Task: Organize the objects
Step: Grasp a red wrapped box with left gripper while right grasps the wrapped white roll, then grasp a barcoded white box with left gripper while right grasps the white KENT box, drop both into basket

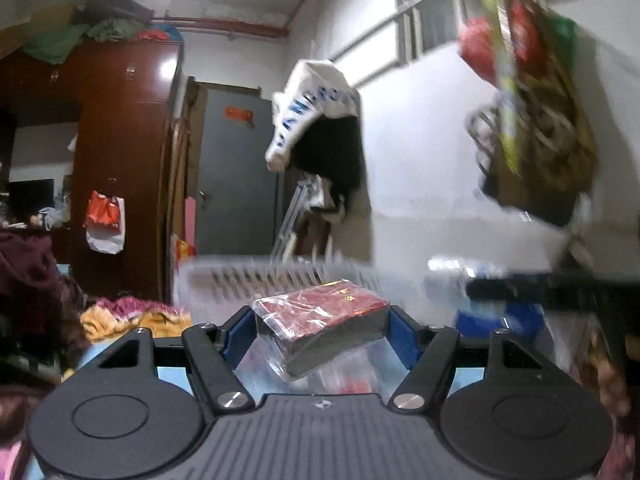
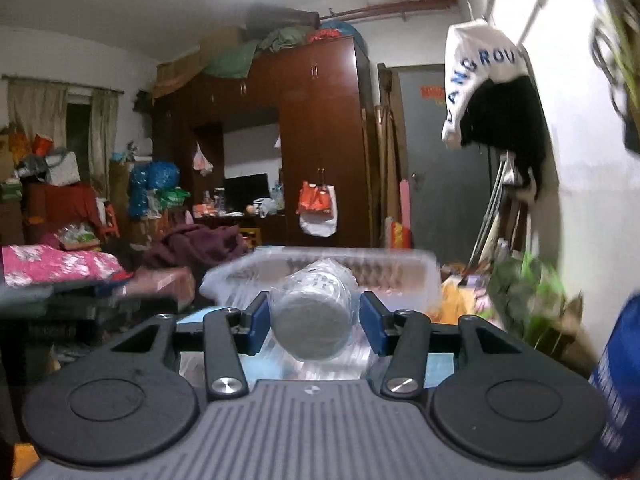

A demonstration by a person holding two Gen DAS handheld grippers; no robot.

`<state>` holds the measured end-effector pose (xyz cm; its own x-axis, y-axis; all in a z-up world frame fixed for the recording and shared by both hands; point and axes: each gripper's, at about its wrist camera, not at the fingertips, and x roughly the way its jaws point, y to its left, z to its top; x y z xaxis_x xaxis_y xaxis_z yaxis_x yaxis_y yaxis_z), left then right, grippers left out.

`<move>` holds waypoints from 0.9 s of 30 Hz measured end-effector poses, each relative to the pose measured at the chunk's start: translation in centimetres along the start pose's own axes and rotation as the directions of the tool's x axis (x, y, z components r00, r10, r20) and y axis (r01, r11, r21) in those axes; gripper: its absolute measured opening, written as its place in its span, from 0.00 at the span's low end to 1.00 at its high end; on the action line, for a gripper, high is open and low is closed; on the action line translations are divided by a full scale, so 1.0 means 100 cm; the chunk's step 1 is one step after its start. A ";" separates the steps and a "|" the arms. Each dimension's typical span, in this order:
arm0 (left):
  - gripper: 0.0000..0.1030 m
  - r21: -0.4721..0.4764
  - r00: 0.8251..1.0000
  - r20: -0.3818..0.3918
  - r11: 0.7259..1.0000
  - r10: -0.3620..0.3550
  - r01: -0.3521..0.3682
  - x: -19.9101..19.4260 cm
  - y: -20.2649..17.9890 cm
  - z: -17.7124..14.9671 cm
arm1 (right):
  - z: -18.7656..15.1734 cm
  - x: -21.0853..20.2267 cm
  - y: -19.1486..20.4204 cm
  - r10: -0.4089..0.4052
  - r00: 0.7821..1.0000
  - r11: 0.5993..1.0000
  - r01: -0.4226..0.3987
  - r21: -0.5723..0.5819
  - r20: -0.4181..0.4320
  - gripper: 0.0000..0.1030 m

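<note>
My left gripper [image 1: 322, 326] is shut on a red and black flat box wrapped in clear plastic [image 1: 324, 324], held tilted in the air in front of a white slotted plastic basket [image 1: 280, 276]. My right gripper [image 2: 314, 322] is shut on a grey cylinder in a clear plastic bag [image 2: 312, 320], its round end facing the camera. The same white basket [image 2: 400, 268] lies just beyond it. Both views are motion-blurred.
A brown wardrobe [image 2: 316, 140] and grey door [image 2: 448, 160] stand at the back. Clothes hang on the right wall [image 2: 492, 100]. A hanging bag [image 1: 536, 120] is at upper right. A blue container [image 2: 620, 380] is close on the right. Piled clothes [image 2: 60, 264] lie left.
</note>
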<state>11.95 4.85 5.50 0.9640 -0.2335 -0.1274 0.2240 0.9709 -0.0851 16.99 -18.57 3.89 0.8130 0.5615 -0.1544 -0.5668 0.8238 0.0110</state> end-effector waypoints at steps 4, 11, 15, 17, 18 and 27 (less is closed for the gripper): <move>0.71 -0.066 0.996 -0.088 0.997 0.034 -0.040 0.064 0.028 0.052 | 0.041 0.057 -0.007 0.003 0.998 1.000 -0.003 -0.008 -0.063 0.50; 0.71 -0.085 0.942 -0.318 0.987 0.104 -0.138 0.156 0.060 0.059 | 0.043 0.149 -0.021 -0.031 0.961 0.999 0.033 0.003 -0.275 0.50; 0.71 -0.082 0.932 -0.349 0.987 0.100 -0.137 0.168 0.064 0.052 | 0.033 0.160 -0.025 -0.019 0.955 1.000 0.024 0.014 -0.296 0.50; 0.71 -0.072 0.929 -0.357 0.988 0.102 -0.136 0.173 0.063 0.049 | 0.028 0.162 -0.026 -0.027 0.953 1.000 0.030 0.004 -0.303 0.50; 0.71 -0.067 0.928 -0.358 0.988 0.106 -0.139 0.175 0.063 0.048 | 0.026 0.163 -0.026 -0.033 0.953 0.999 0.034 -0.003 -0.303 0.51; 0.87 -0.041 0.972 -0.220 0.995 0.078 -0.089 0.117 0.057 0.046 | 0.016 0.070 -0.016 -0.088 0.993 0.995 0.084 -0.048 -0.076 1.00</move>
<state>25.12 7.86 8.05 0.9232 -0.1633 -0.3479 0.1311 0.9848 -0.1143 23.83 -15.85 4.39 0.8470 0.4793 -0.2299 -0.5020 0.8634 -0.0494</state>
